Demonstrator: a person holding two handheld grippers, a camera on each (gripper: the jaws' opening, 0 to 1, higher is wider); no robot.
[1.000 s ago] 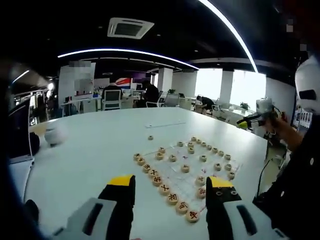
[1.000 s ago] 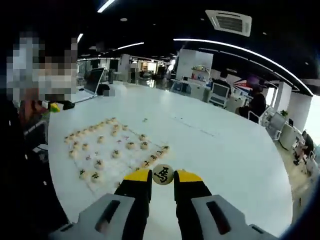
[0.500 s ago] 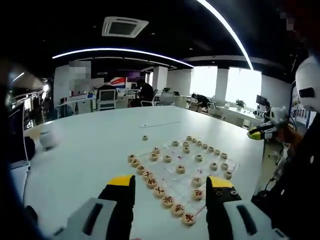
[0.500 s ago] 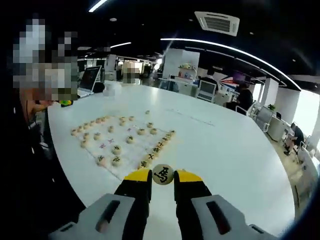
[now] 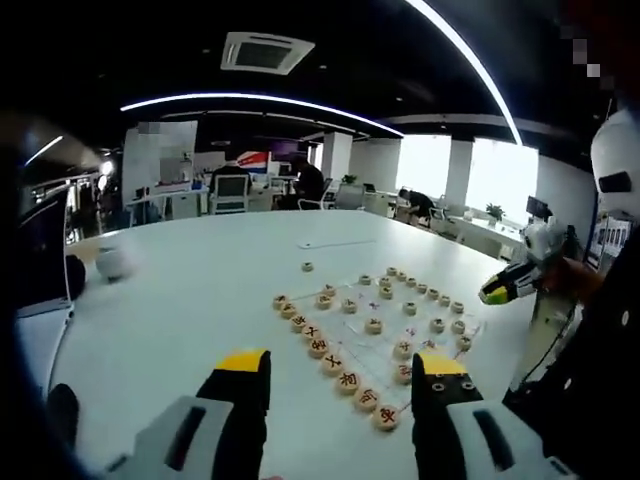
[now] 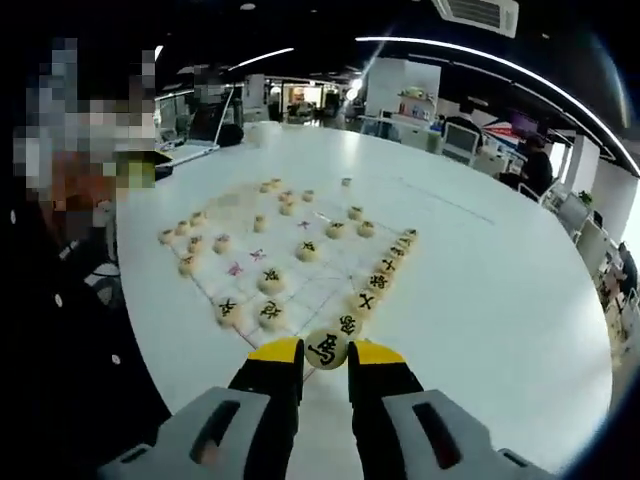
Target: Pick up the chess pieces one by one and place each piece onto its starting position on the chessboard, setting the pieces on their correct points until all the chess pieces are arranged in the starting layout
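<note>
White round table [image 5: 180,300] carries the work, with office desks and monitors well behind it. At far left of my left gripper view a pale rounded object [image 5: 117,260] sits near the table edge. My left gripper [image 5: 340,385] hangs above the table with jaws apart, holding nothing. Beyond it lies the chessboard [image 5: 385,320], a transparent sheet with pieces in rows along its edges; one loose piece [image 5: 308,267] lies just off the far side. At right, my right gripper [image 5: 500,290] enters, held in a hand. In my right gripper view, my jaws are clamped on a chess piece [image 6: 327,349] above the board's near corner.
</note>
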